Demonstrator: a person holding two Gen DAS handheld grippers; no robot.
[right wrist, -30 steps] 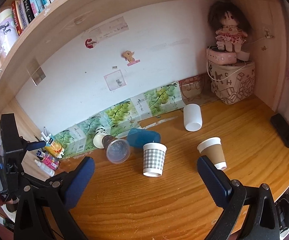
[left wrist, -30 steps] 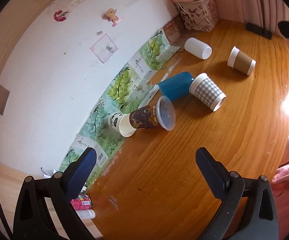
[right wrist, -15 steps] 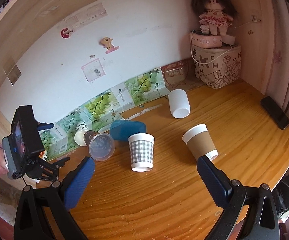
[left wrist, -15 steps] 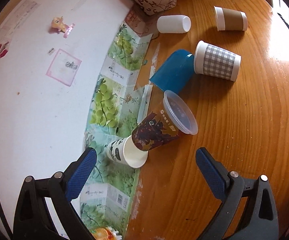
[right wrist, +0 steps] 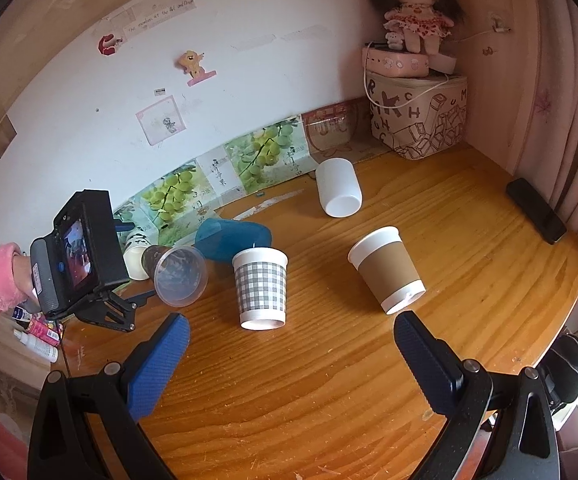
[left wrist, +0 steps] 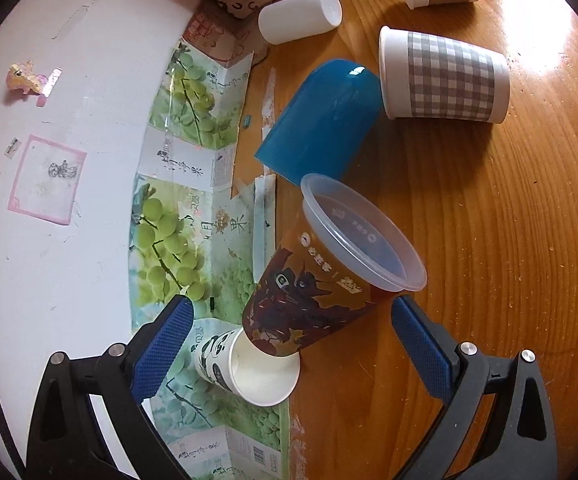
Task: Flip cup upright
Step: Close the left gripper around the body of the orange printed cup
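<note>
My left gripper, jaws wide and empty, straddles the printed plastic cup lying on the desk by the wall, axis running base-near to rim-far between my pads. My right gripper hangs open, empty, well apart from it.

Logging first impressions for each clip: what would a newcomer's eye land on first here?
Toppled cups litter the wooden desk: a clear printed plastic cup lies between the open left gripper fingers, its base poking into a small panda paper cup. Behind it lie a blue cup, a grey checked cup, a brown-sleeved cup and a white cup. A doll sits on boxes in the far right corner.
</note>
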